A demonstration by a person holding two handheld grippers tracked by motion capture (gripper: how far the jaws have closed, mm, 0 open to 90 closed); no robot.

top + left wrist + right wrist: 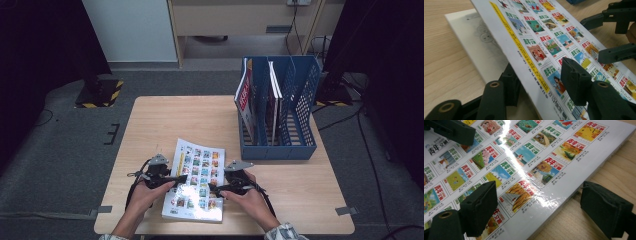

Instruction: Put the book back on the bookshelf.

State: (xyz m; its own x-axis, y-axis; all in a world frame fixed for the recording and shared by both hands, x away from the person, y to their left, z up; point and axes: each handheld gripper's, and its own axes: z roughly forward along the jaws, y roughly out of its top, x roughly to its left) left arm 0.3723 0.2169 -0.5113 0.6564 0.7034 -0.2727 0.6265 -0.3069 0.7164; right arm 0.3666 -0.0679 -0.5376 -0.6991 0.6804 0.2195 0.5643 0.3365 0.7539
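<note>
While palms-down over the magazine (pixel 196 179), left hand-held gripper (pixel 176 178) clamping its lifted cover, right hand-held gripper (pixel 216 189) agape.

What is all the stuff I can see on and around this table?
magazine: one, white cover with rows of small coloured pictures, near edge of the table, cover lifted at its left side
file rack: one, blue, far right of the table
books: at least two, upright in the rack; one red and white
table: one, pale wood
floor stand base: one, black with yellow stripes, on the carpet at far left
left gripper: one, black, jaws around the lifted cover
right gripper: one, black, jaws open across the magazine's right edge
hands: two, holding the grippers
</note>
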